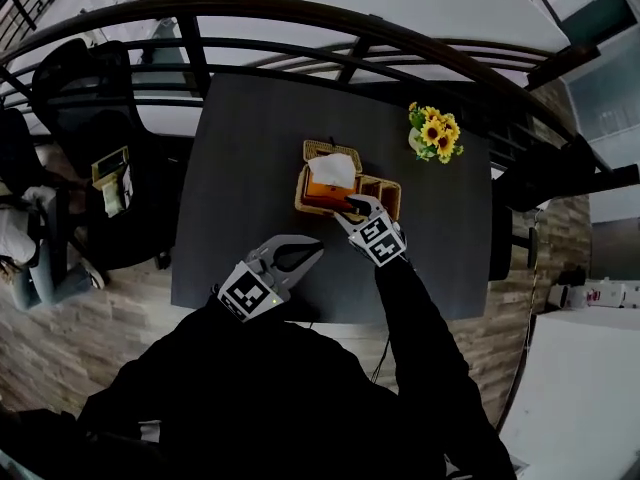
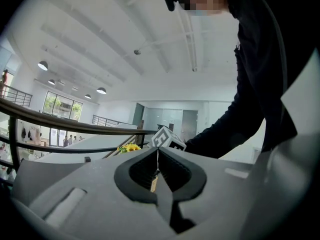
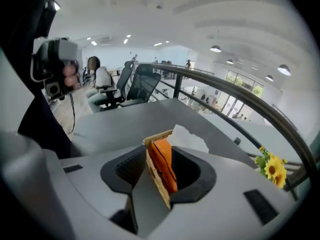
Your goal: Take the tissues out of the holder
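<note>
Right gripper view: right gripper's [image 3: 163,159] parted jaws straddle holder [image 3: 156,178] wall.

Tissues [image 1: 333,168] sit in the holder [image 1: 318,200] on the table [image 1: 240,168], flowers [image 1: 436,133] to its right.

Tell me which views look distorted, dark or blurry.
Head view: heavy fisheye bows the black metal railing, corners dark. Left gripper view: round ceiling lamps burn white, rim vignetted. Right gripper view: woven wicker tissue holder fairly sharp, edges dark.

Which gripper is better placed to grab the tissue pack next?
Right. The right gripper sits at the wicker holder, jaws apart astride its wall and the orange tissue pack; the left gripper hangs shut, short of it.
</note>
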The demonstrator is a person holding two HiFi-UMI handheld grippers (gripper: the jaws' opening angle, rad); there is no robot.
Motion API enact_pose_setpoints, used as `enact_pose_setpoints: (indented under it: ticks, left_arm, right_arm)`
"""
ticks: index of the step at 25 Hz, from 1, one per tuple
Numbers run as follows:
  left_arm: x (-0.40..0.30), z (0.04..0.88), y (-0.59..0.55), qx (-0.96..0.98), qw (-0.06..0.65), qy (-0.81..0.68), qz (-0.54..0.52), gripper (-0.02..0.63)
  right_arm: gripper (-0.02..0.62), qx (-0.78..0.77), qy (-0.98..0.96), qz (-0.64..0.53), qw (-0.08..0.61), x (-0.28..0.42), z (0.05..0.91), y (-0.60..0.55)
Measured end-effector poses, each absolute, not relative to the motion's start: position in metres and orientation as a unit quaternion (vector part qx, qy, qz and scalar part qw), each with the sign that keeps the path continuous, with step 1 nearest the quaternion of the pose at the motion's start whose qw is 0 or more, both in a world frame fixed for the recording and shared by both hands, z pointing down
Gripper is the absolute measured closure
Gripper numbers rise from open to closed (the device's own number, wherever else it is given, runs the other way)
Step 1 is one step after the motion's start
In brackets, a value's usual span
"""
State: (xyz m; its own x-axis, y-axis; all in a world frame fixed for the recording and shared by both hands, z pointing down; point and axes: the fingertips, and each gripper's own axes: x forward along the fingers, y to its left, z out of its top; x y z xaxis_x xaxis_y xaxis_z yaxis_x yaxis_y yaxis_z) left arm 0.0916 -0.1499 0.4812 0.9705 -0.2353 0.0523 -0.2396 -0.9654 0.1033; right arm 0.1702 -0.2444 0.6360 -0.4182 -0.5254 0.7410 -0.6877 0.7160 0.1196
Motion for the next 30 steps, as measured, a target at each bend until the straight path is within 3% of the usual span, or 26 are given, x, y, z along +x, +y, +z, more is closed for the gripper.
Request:
enact_pose_setpoints:
  ticks: [9, 12, 24, 30]
  left_arm:
    - [0.069, 0.506, -0.187, 0.988, 0.051, -0.148, 0.015, 0.598]
    - [0.064, 0.508, -0.196, 0.986, 0.052, -0.159, 0.016, 0.598]
    - [0.049, 0.518, -0.207, 0.976, 0.052, -0.208, 0.022, 0.598]
    - [0.048, 0.521, -0.204, 0.972, 0.058, -0.225, 0.025, 0.598]
  right_arm:
    - [0.285, 0.242, -0.788, 0.067, 0.562, 0.172, 0.705, -0.294]
    - [0.264, 0.208, -0.773, 0.062, 0.597, 0.176, 0.720, -0.303]
    - [0.265, 0.151, -0.737, 0.052, 0.657, 0.179, 0.772, -0.312]
    - [0.360, 0.149, -0.729, 0.051, 0.667, 0.176, 0.769, -0.315]
